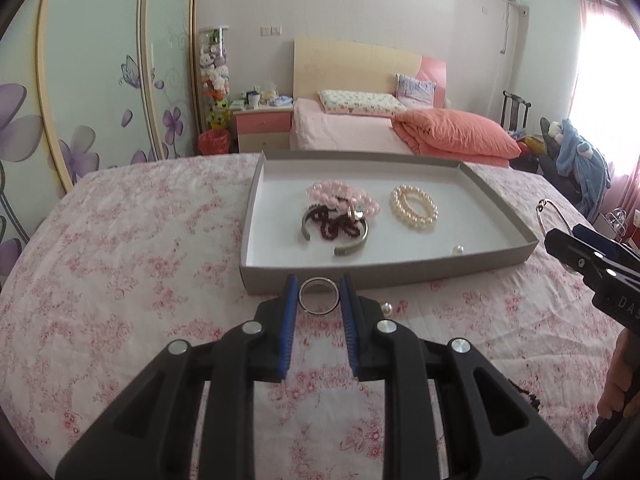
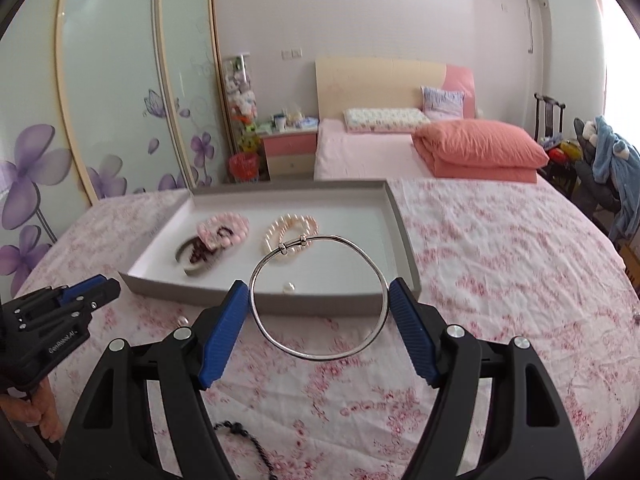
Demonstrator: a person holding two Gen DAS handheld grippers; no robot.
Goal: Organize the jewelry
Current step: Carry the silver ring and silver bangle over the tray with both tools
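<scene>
left claw (image 1: 319, 298) is clamped on a ring (image 1: 319, 299), held above the bed (image 1: 120, 264) just short of the tray's (image 1: 400, 270) near wall. right claw (image 2: 319, 312) is clamped on a thin bangle (image 2: 319, 298) (jaws stand wide, pads against its sides), also at the near wall.

already in the tray: pink beads (image 1: 340, 196) piled with dark beads (image 1: 336, 224) and a cuff (image 1: 340, 240) near its middle, a pearl bracelet (image 1: 414, 206) beside them, one loose pearl (image 1: 458, 249) by the near right corner.

left to do, by my judgement: set down ring and bangle; fetch a stray pearl (image 1: 387, 309) and a dark strand (image 2: 248, 438) lying on the bed. task looks past halfway.
</scene>
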